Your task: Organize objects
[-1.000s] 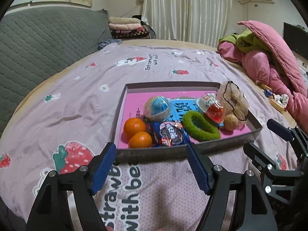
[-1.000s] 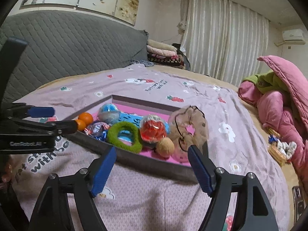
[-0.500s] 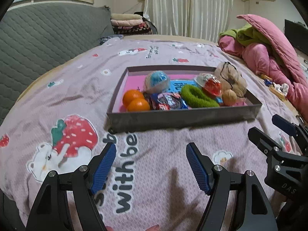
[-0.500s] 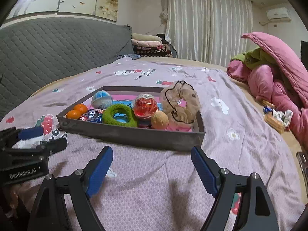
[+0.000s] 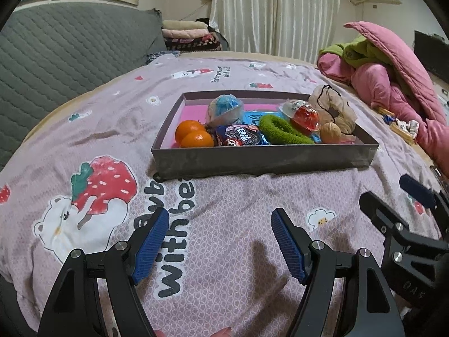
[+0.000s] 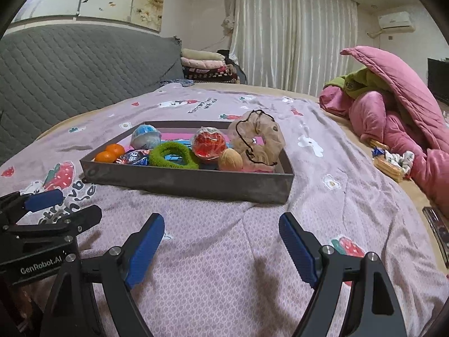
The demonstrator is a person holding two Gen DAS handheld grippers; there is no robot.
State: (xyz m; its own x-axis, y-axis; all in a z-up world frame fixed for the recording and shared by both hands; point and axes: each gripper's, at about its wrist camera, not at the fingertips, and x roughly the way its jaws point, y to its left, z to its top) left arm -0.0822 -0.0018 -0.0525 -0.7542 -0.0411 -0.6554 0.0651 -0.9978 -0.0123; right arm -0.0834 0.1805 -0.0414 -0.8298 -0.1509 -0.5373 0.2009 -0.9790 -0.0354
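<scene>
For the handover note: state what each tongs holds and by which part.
Nothing. Left tongs and right tongs are open and empty above the bedspread, short of the tray.

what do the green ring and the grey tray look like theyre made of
The green ring looks like soft fuzzy fabric, probably a terry or chenille hair tie: its surface is nubbly and matte. The grey tray seems to be cardboard, a box lid perhaps: thin straight walls, dull scuffed finish, pink lining inside.
</scene>
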